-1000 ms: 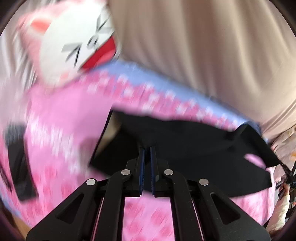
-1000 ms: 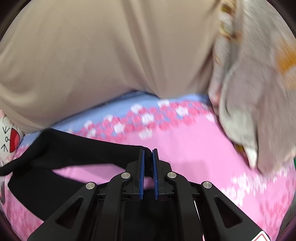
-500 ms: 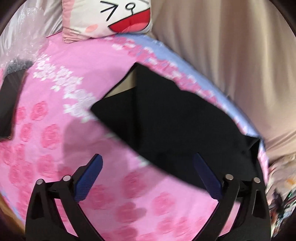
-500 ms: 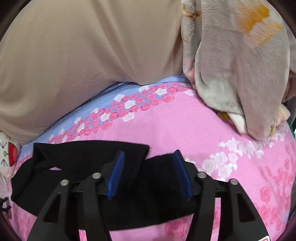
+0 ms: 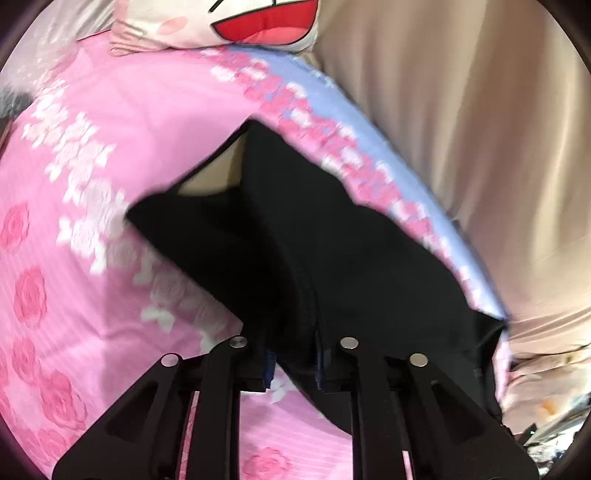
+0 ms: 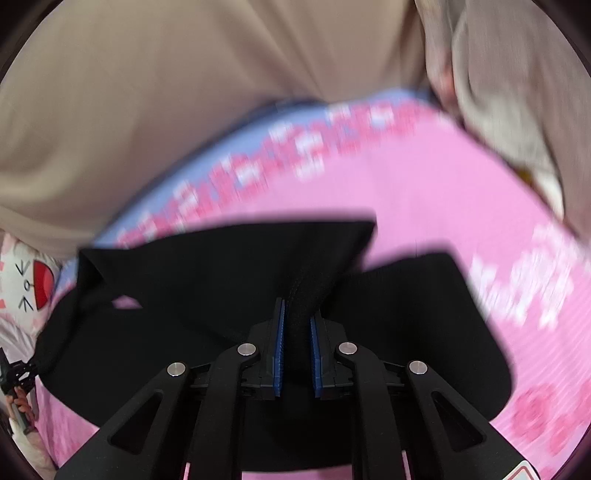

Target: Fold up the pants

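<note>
Black pants (image 5: 332, 236) lie folded on a pink flowered bedsheet (image 5: 110, 147). A tan inner lining shows at their far left end. My left gripper (image 5: 293, 362) is shut on a bunched edge of the pants at their near side. In the right wrist view the pants (image 6: 207, 280) spread left and right across the sheet (image 6: 424, 192). My right gripper (image 6: 296, 343) is shut on a thick ribbed fold of the pants, likely the waistband, which rises between its blue pads.
A cartoon-face pillow (image 5: 236, 22) lies at the head of the bed; it also shows in the right wrist view (image 6: 26, 284). A beige curtain (image 6: 184, 92) hangs behind the bed. A grey plush blanket (image 6: 517, 92) is heaped at the right.
Both grippers were shut a second ago, opened half a second ago, and have now closed again on the pants at new spots. Both views are blurred by motion.
</note>
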`<state>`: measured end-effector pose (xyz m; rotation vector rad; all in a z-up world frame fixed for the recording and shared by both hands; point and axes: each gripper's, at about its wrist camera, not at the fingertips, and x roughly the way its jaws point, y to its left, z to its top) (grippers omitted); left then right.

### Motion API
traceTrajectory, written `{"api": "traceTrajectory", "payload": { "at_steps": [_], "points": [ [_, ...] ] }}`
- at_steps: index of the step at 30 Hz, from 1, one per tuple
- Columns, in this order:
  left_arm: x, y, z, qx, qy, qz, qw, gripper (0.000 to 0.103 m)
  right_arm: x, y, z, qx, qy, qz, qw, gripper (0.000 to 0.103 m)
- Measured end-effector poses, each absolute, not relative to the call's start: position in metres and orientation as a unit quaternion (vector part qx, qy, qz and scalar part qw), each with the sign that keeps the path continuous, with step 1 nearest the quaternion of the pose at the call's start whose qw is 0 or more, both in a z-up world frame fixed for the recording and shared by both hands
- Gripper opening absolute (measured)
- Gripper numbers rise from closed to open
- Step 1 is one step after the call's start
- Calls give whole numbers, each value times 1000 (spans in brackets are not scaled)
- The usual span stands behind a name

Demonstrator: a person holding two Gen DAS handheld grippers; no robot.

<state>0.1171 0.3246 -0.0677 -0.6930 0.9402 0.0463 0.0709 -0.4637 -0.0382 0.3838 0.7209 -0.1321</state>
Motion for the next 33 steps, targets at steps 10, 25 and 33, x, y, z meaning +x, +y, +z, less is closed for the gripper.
{"api": "traceTrajectory", "payload": {
  "at_steps": [10, 25, 33],
  "points": [
    [96, 339, -55, -301, 519, -30, 799, 23, 13, -491, -14, 126, 366, -117, 915, 6],
    [97, 345, -72, -326, 509, 20, 796, 22, 7, -507, -69, 178, 377, -139, 898, 7],
    [103, 381, 26, -236, 468, 36, 851, 4, -3, -507, -29, 165, 329, -137, 919, 7]
  ]
}}
